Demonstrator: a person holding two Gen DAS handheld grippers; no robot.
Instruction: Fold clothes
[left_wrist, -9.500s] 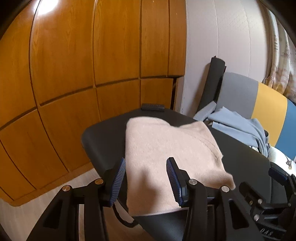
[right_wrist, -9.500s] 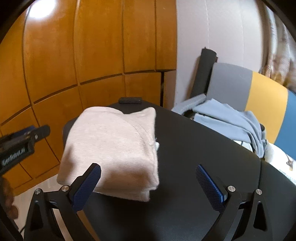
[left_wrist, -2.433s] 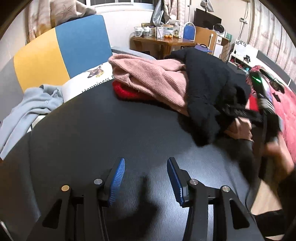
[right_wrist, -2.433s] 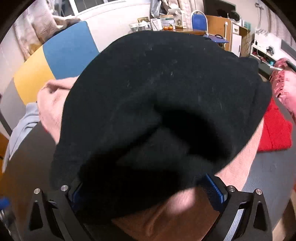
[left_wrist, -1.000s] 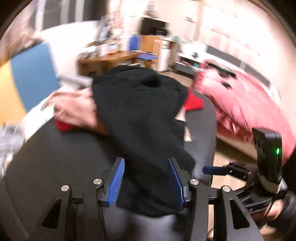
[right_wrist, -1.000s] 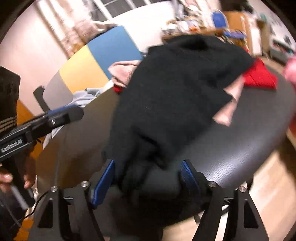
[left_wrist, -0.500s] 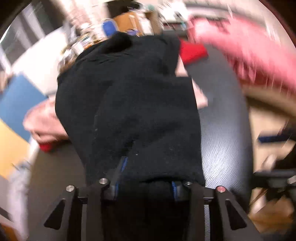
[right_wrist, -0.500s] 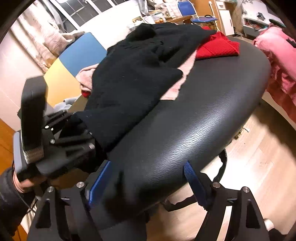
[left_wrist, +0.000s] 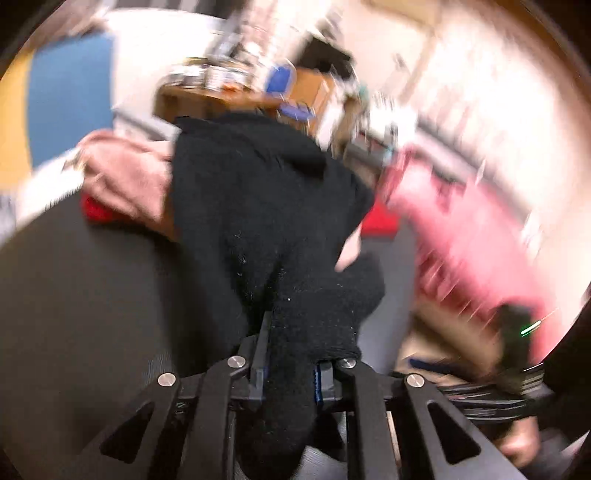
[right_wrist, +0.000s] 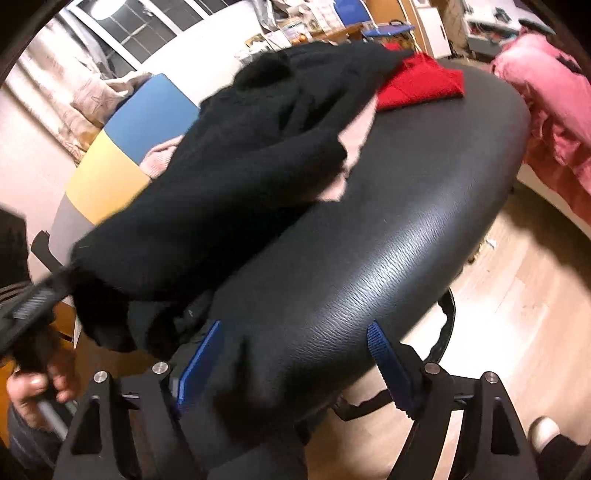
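A black knit sweater (left_wrist: 266, 206) lies stretched across the black padded table (right_wrist: 388, 229). My left gripper (left_wrist: 291, 369) is shut on the sweater's near edge, which bunches between the pads. In the right wrist view the sweater (right_wrist: 236, 177) runs from the far pile to the left gripper's body (right_wrist: 29, 306) at the left edge. My right gripper (right_wrist: 295, 358) is open and empty at the table's near edge, beside the sweater's hanging end.
A pink sweater (left_wrist: 125, 181) and a red garment (right_wrist: 421, 85) lie under and behind the black one. A blue, yellow and grey cushion (right_wrist: 125, 147) stands at the back left. A pink bed (right_wrist: 554, 103) is at the right, above wooden floor (right_wrist: 517, 295).
The right gripper let go of the black sweater and opened. The left gripper closed on its edge and is pulling it toward the near side, swinging fast.
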